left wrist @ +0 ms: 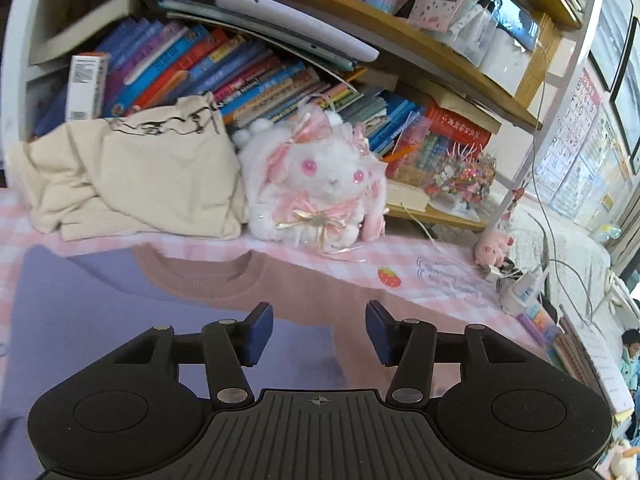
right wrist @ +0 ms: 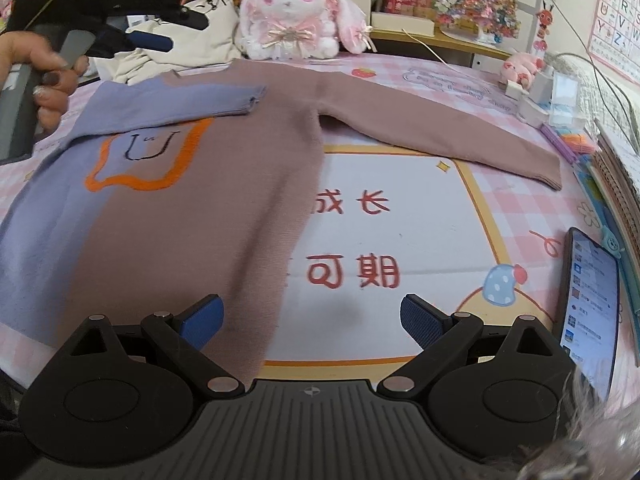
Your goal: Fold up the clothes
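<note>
A two-tone sweater (right wrist: pixel 192 216), purple on the left and dusty brown on the right with an orange outline on the chest, lies flat on the pink checked table cover. Its purple sleeve (right wrist: pixel 188 104) is folded across the chest; the brown sleeve (right wrist: pixel 440 132) stretches out to the right. My left gripper (left wrist: pixel 320 332) hovers over the collar area (left wrist: pixel 200 280), open with nothing between its blue pads; in the right wrist view this left gripper (right wrist: pixel 148 42) sits above the far left shoulder, held by a hand (right wrist: pixel 44 80). My right gripper (right wrist: pixel 312 320) stands open near the hem's right edge, empty.
A cream garment pile (left wrist: pixel 140 176) and a white plush rabbit (left wrist: pixel 320 184) sit at the back against a bookshelf (left wrist: pixel 248 68). A lit phone (right wrist: pixel 592 292) lies at the right, with stacked books (right wrist: pixel 616 168), a charger and cables (left wrist: pixel 524 284) and a pink pig toy (right wrist: pixel 520 66) nearby.
</note>
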Action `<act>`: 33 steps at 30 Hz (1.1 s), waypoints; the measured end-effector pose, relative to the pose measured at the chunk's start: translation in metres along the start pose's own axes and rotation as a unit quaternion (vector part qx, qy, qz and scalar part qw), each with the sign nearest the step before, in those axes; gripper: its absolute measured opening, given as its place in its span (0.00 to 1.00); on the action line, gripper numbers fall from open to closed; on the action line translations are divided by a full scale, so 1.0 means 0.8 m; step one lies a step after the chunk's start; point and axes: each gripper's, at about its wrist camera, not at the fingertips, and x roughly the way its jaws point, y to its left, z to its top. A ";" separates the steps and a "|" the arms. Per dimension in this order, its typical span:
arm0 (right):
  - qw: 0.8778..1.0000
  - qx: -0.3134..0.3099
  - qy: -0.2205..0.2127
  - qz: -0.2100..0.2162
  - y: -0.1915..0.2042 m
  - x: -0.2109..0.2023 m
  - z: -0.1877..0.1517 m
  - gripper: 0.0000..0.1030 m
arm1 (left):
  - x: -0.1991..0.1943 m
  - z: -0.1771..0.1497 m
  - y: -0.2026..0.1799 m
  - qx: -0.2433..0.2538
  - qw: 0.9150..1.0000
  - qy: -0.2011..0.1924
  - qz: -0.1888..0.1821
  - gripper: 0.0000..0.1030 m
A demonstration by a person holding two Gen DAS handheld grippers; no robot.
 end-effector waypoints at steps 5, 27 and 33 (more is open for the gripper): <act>1.000 0.017 -0.003 -0.009 0.005 -0.005 -0.003 0.93 | -0.048 -0.030 0.035 0.021 0.998 0.003 0.056 0.49; 0.997 0.065 0.022 -0.031 0.039 0.010 -0.003 0.66 | -0.155 -0.155 0.159 -0.013 0.977 0.087 0.192 0.59; 0.995 0.090 0.025 -0.022 0.036 0.011 -0.006 0.38 | -0.153 -0.158 0.163 -0.001 0.981 0.089 0.175 0.42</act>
